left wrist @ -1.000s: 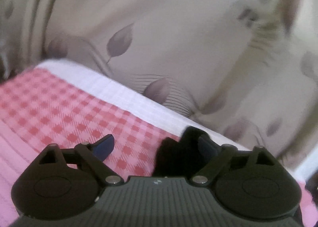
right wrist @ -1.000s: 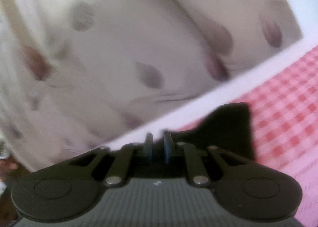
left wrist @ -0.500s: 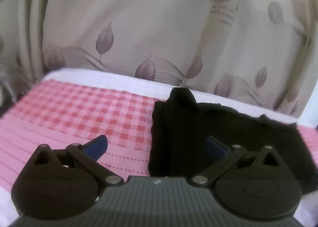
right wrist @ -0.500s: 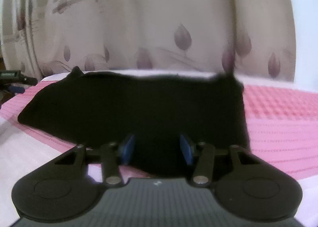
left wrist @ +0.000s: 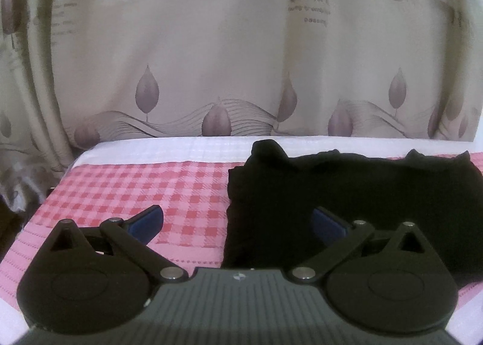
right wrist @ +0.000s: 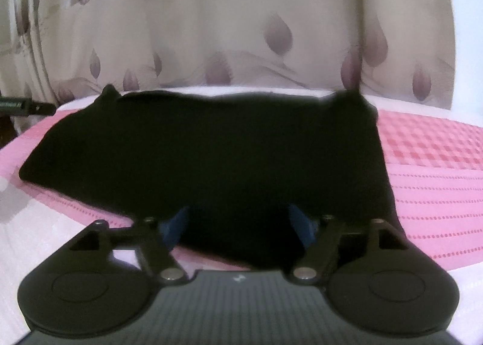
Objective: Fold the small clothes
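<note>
A small black garment (left wrist: 356, 194) lies folded flat on a pink checked cloth (left wrist: 145, 182). In the left wrist view it fills the right half, its left edge running down the middle. My left gripper (left wrist: 238, 219) stands wide open just above that edge, one blue pad over the cloth, the other over the garment, nothing pinched. In the right wrist view the garment (right wrist: 211, 148) spreads across the middle. My right gripper (right wrist: 241, 224) hovers at its near edge with jaws opening, the blue pads apart on either side of the dark fabric and not pressing it.
A beige curtain (left wrist: 229, 52) with leaf prints and lettering hangs close behind the far edge of the cloth. A white band (left wrist: 169, 148) borders the cloth at the back. A dark rod-like object (right wrist: 24, 108) pokes in at the far left of the right wrist view.
Both grippers rolled level and drew back from the garment. The right gripper went from shut to open, letting the black fabric go. The garment now lies flat in full view.
</note>
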Demonstrator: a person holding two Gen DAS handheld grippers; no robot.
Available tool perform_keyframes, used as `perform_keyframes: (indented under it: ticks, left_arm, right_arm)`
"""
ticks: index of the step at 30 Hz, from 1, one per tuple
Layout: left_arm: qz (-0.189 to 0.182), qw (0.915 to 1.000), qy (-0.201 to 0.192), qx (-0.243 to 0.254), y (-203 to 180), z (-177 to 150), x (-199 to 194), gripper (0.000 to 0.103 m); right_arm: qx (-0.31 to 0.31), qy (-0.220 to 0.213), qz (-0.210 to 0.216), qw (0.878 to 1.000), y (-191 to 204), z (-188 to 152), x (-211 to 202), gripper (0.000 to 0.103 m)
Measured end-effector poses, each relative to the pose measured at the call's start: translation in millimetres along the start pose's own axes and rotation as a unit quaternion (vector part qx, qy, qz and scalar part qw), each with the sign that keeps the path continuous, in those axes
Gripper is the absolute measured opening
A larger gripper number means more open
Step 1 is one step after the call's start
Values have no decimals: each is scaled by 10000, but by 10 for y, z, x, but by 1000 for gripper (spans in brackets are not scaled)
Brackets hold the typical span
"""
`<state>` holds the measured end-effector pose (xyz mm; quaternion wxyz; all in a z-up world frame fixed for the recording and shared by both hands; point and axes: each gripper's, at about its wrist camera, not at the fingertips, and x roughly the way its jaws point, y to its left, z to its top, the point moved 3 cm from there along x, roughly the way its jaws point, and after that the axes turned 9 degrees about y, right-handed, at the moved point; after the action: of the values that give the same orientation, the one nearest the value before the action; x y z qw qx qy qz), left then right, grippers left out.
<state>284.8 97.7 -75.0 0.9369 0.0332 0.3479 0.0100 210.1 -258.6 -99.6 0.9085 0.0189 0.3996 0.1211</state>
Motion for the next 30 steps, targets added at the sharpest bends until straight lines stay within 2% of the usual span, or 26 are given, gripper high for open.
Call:
perform_keyframes:
  ticks: [14, 16, 21, 23, 25, 27, 30]
  left_arm:
    - [157, 9997, 181, 9, -9, -2, 295, 103]
    - [-40, 9995, 252, -190, 65, -6, 367, 103]
    - [-1075, 9898, 558, -751, 296, 4, 588, 102]
    - [-1339, 9855, 705, -768, 322, 10, 679, 100]
    - [-1617, 9806, 845, -722, 330, 9, 778, 92]
    - [-2124, 9696, 965, -737, 343, -1, 884, 87]
    - [-2303, 9659, 1002, -630, 345, 57, 974, 86]
  right_arm:
    - [0, 42, 119, 9999, -30, 4, 20, 81]
    - [-36, 73, 109, 9999, -21, 4, 33, 83]
    - [-26, 75, 183, 9998, -38, -2, 39, 84]
    - [-38, 76, 176, 9998, -37, -3, 41, 84]
    - [-68, 80, 148, 9998, -27, -4, 44, 84]
    - [-73, 77, 144, 9998, -23, -4, 42, 84]
    - [-59, 70, 165, 9998, -33, -3, 44, 84]
